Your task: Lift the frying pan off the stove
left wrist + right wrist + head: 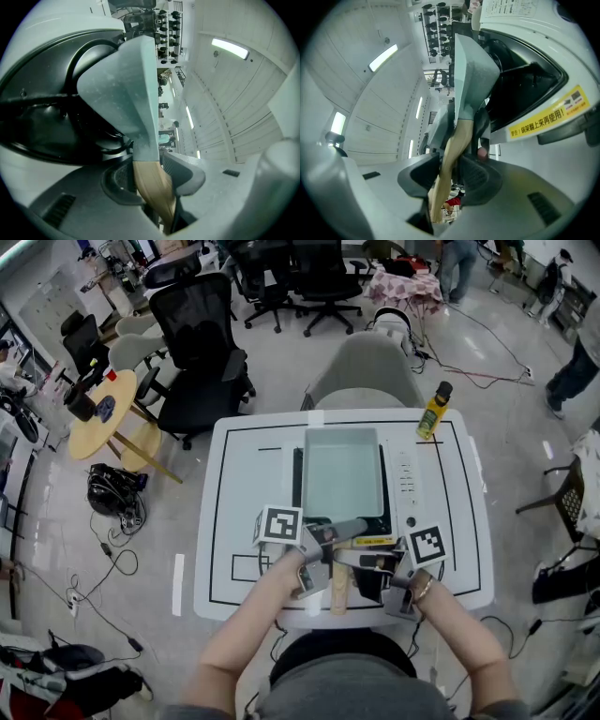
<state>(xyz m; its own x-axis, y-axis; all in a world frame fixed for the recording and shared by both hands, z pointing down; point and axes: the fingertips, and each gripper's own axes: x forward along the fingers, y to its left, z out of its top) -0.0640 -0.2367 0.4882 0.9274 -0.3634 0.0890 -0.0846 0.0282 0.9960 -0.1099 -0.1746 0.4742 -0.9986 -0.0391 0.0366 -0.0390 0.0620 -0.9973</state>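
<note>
- The frying pan (342, 474), pale teal and rectangular, lies over the black top of the stove (403, 488) at the middle of the white table (244, 521). No view shows whether its base touches the stove.
- Its wooden handle (339, 589) points to 6 o'clock, out past the table's near edge toward the person.
- The left gripper (323, 545) reaches the handle from 8 o'clock. In the left gripper view, the left gripper (150, 180) has both pads pressed against the wooden handle (152, 187), just behind the neck of the frying pan (126, 93). The dark rings of the stove (42, 122) show at 9 o'clock.
- The right gripper (364, 563) comes in from 4 o'clock, just beside the left one. In the right gripper view, the right gripper (450, 173) is clamped on the wooden handle (452, 145), with the frying pan (473, 75) at 12 o'clock.
- A yellow label (548, 117) on the stove's front sits at 3 o'clock in the right gripper view.
- A yellow bottle (432, 412) with a dark cap stands upright at 1 o'clock from the pan, near the table's far edge.
- A grey chair (367, 371) stands beyond the table at 12 o'clock.
</note>
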